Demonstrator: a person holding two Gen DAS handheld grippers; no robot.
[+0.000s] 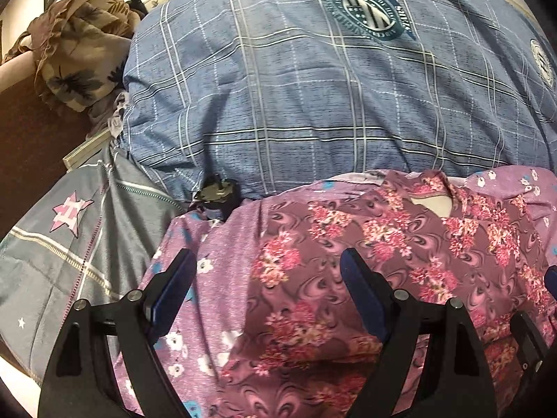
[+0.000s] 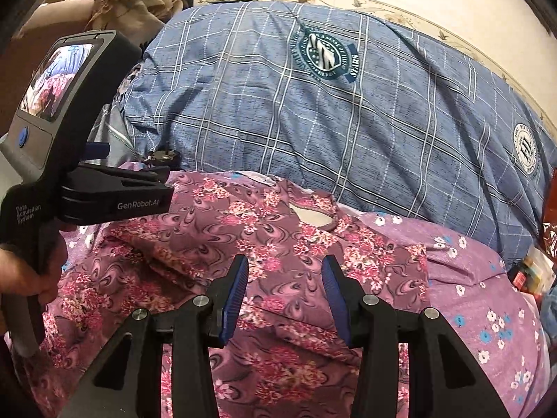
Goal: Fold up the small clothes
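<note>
Garment: a small maroon top with pink flowers (image 2: 278, 244) lies spread out flat. Its neck hole points toward the big blue quilt.
Under it: a purple sheet with little white and blue flowers (image 2: 487, 313) covers the bed, and the top rests on it.
Left claw: the left claw (image 1: 269, 292) hangs over the left part of the top. Its two blue pads (image 1: 174, 289) are spread wide apart. Nothing is between them and they do not touch the cloth.
Right claw: the right claw (image 2: 285, 296) hangs over the middle of the top, just below the neck hole. Its fingers stand partly apart and pinch nothing.
Hand: a hand (image 2: 31, 271) grips the grey handle of the left tool, at the left edge of the right wrist view.
Behind: a blue checked quilt (image 1: 313, 104) with round badges is bunched up just past the top.
Left side: a grey cloth with a pink star (image 1: 73, 216) lies beside the purple sheet.
Far corner: a brown leafy cloth (image 1: 80, 41) is piled up, well apart from the top.
Small thing: a dark little object (image 1: 217, 191) sits at the quilt's edge. I cannot tell what it is.
</note>
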